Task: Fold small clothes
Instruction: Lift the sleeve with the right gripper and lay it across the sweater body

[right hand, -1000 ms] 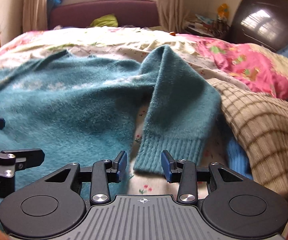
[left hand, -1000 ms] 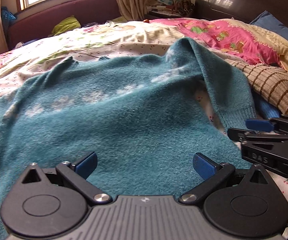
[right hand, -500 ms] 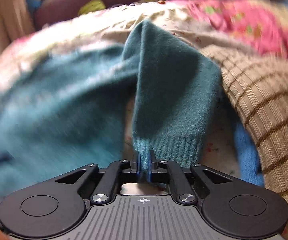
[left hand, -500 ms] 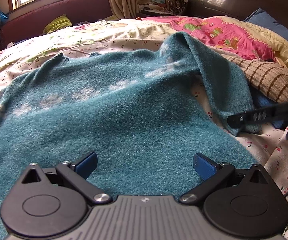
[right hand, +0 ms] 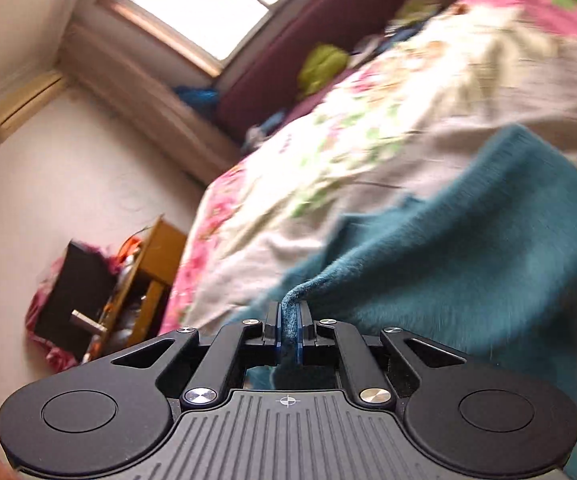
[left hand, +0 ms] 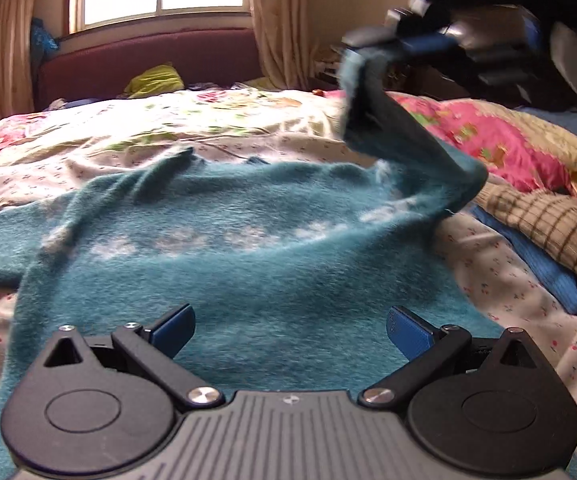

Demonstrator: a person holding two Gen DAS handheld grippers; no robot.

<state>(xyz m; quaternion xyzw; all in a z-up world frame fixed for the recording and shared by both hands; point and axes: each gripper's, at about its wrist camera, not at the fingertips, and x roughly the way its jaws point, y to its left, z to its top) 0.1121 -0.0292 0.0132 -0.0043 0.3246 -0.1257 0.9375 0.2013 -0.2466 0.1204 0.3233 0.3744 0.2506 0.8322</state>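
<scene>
Right gripper (right hand: 288,334) clamps the soft, floppy teal sweater (left hand: 248,264) by its sleeve cuff (left hand: 362,80), a sensible hold, while left gripper (left hand: 288,330) gapes empty.

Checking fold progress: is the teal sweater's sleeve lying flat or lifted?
Lifted. The right gripper has its jaws shut on the sleeve cuff, holding it above the sweater, whose body lies spread on the bed.

Left gripper (left hand: 290,330) agape, right gripper (right hand: 288,330) clamped.

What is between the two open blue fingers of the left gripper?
In the left wrist view, only the body of the teal sweater lies between the left gripper's fingers, spread on the bed; the pads do not press it.
</scene>
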